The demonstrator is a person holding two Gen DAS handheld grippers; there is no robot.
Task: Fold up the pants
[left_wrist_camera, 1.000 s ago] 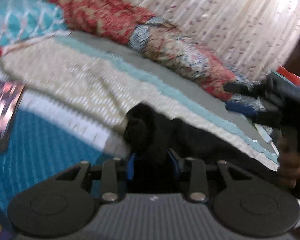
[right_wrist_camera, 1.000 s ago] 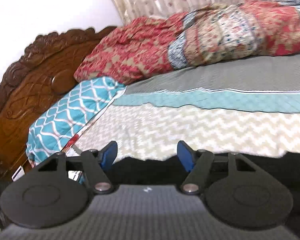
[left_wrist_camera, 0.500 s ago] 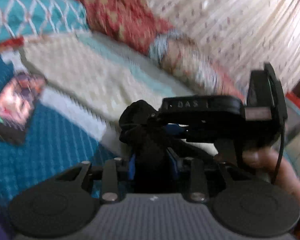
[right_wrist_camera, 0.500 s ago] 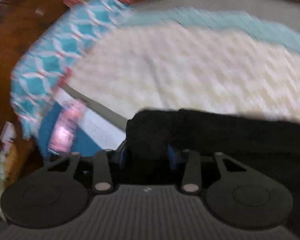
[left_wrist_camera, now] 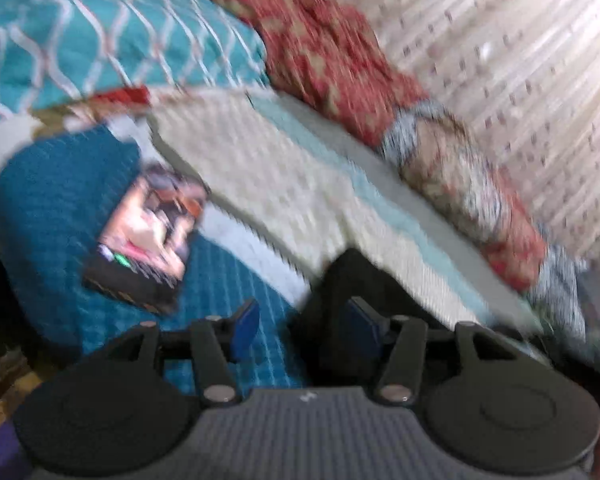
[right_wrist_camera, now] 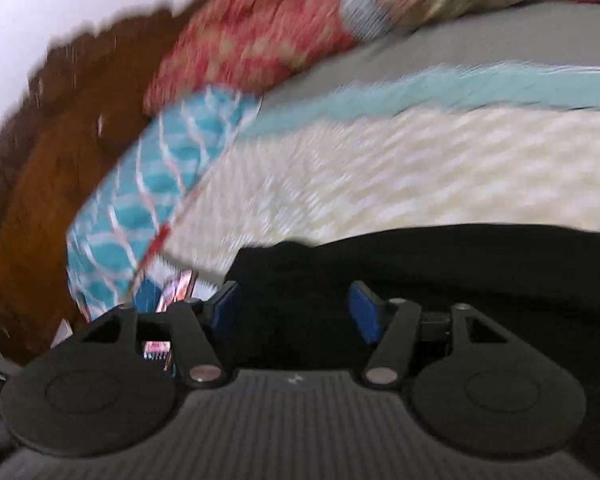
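The black pants (left_wrist_camera: 348,276) lie on the bed, stretched off to the right in both views. My left gripper (left_wrist_camera: 305,328) hovers at their bunched end with its jaws opening. The cloth reaches only the right part of the gap, and blue bedspread shows beside the left pad, so nothing is gripped. My right gripper (right_wrist_camera: 294,314) sits low over the pants (right_wrist_camera: 460,264), jaws opening too. A black bunch fills the space between its blue pads (right_wrist_camera: 364,316), and I see no pinch on it. Both pictures are blurred by motion.
A phone with a lit screen (left_wrist_camera: 148,236) lies on the blue bedspread left of the pants. A teal patterned pillow (left_wrist_camera: 100,40) and a red floral quilt (left_wrist_camera: 332,52) line the far side. A wooden headboard (right_wrist_camera: 60,140) stands at the left, a curtain (left_wrist_camera: 500,60) behind.
Both grippers were shut on the bunched black cloth half a second ago; now both stand wider. The right gripper has left the left wrist view. Both views have swung.
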